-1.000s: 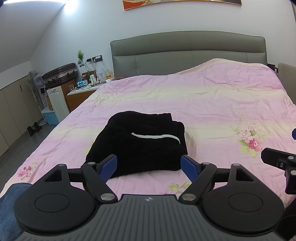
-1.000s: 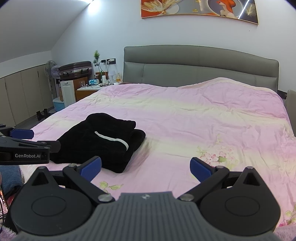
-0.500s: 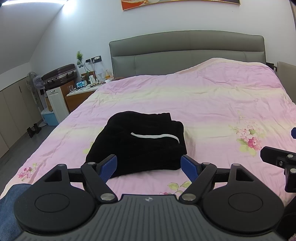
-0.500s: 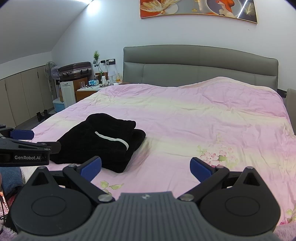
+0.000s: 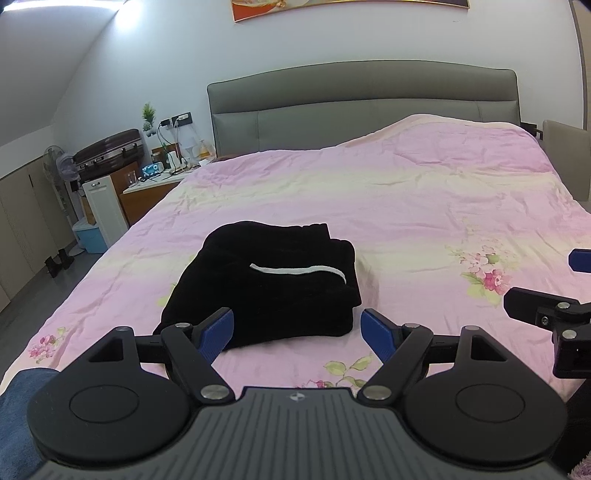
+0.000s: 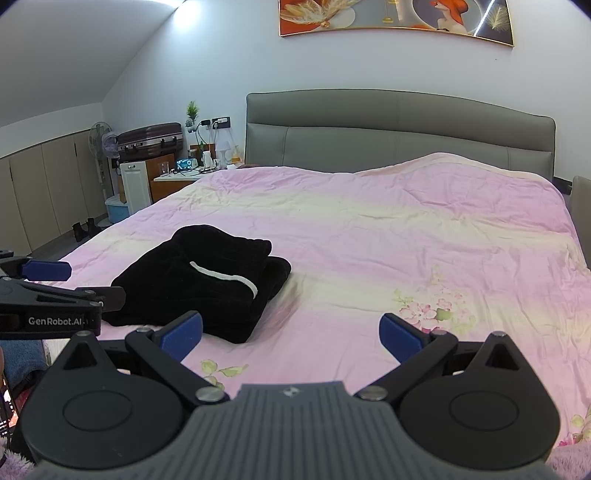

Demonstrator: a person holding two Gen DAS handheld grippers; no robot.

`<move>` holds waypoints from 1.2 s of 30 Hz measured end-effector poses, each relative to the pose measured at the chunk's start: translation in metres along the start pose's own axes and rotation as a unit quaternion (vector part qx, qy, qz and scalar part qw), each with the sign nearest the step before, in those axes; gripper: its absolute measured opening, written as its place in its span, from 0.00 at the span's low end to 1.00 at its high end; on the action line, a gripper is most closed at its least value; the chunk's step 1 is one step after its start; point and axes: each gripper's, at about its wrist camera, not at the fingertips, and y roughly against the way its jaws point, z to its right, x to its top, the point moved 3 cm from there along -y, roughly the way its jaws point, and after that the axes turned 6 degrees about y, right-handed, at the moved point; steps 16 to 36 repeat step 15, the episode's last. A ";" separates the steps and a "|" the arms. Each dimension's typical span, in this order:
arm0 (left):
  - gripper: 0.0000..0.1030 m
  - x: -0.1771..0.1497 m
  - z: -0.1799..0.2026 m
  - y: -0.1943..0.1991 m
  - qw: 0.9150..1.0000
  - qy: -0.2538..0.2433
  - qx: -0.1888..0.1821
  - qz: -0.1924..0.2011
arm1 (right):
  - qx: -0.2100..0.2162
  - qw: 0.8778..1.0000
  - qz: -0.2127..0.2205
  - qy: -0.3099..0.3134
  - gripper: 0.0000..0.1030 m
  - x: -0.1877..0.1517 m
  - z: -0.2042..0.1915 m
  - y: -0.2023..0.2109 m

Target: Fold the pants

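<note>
**Pants folded on the quilt, both grippers held clear**

Left wrist view: Your left gripper [image 5: 297, 330] is spread wide, nothing between its blue pads [image 5: 216, 332]. It hangs above the near edge of the pink floral quilt [image 5: 406, 221]. The black pants [image 5: 266, 291] lie folded in a compact bundle just past the fingertips, toward the left half of the bed, a white stripe [image 5: 295, 270] running across the top layer. The left pad overlaps the bundle's near edge in this view; you cannot tell from here whether it touches. Your right gripper [image 5: 554, 291] shows at the right border, only in part. A grey headboard [image 5: 362, 107] stands behind, with a nightstand [image 5: 155, 188] and a suitcase [image 5: 109, 151] to its left.

Right wrist view: Your right gripper [image 6: 291, 334] also stands wide open and empty, over bare quilt [image 6: 406, 240]. The pants [image 6: 199, 284] sit ahead and to the left of it, apart from both pads. The left gripper [image 6: 48, 291] reaches in from the left edge, its tip overlapping the bundle's left side. A framed picture [image 6: 395, 16] hangs above the headboard [image 6: 399, 129].
</note>
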 end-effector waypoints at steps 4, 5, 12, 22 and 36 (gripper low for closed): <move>0.89 0.000 0.001 0.000 1.000 -0.001 0.003 0.001 | -0.001 1.000 0.000 0.001 0.95 0.000 0.000 0.000; 0.89 0.000 0.001 0.000 1.000 0.000 0.003 0.000 | -0.001 1.000 -0.001 0.001 0.95 0.000 0.000 0.000; 0.89 0.000 -0.002 0.001 1.000 0.007 -0.002 -0.004 | -0.002 1.000 -0.002 -0.001 0.95 0.000 -0.001 -0.001; 0.89 0.001 -0.003 -0.001 1.000 0.008 -0.004 -0.006 | -0.001 1.000 -0.004 0.000 0.95 0.000 -0.002 -0.001; 0.89 0.001 -0.003 -0.001 1.000 0.008 -0.004 -0.006 | -0.001 1.000 -0.004 0.000 0.95 0.000 -0.002 -0.001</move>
